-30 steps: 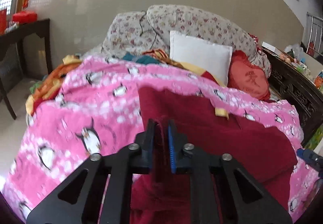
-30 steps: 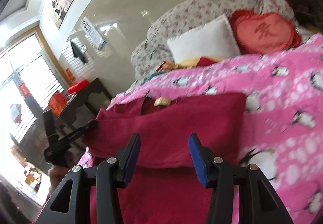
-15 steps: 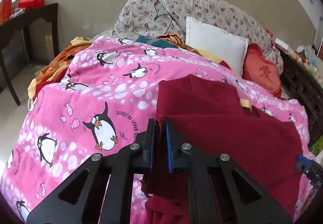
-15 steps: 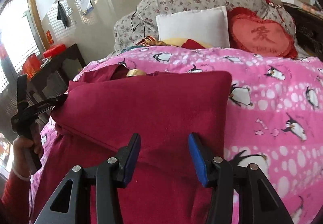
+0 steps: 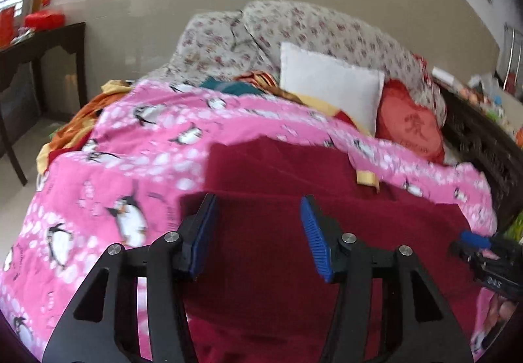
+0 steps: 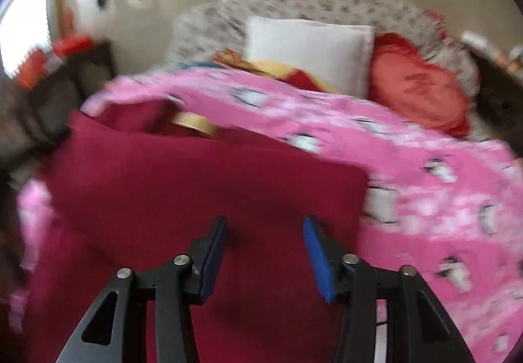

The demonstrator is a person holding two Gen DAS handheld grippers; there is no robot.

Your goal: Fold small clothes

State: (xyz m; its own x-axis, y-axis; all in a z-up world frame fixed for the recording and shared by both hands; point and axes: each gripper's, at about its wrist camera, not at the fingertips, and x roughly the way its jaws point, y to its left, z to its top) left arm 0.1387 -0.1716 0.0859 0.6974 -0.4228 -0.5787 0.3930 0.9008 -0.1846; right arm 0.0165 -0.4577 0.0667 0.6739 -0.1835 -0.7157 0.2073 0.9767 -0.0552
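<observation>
A dark red garment (image 5: 287, 232) lies on the pink penguin blanket (image 5: 124, 173), its top part folded down over the lower part. A yellow label (image 5: 366, 176) shows at its collar. My left gripper (image 5: 258, 232) is open and empty, just above the garment's left side. My right gripper (image 6: 264, 255) is open and empty over the garment (image 6: 183, 193) near its folded edge. The right gripper also shows at the right edge of the left wrist view (image 5: 487, 258).
A white pillow (image 5: 330, 91), a red heart cushion (image 5: 412, 130) and floral bedding (image 5: 294, 32) lie at the head of the bed. Orange cloth (image 5: 75, 127) hangs off the left side. A dark side table (image 5: 36, 49) stands left, a dark wooden frame (image 5: 483, 150) right.
My left gripper has opened and let go of the red garment. The garment now lies folded on the blanket. My right gripper stays open and has shifted over the cloth.
</observation>
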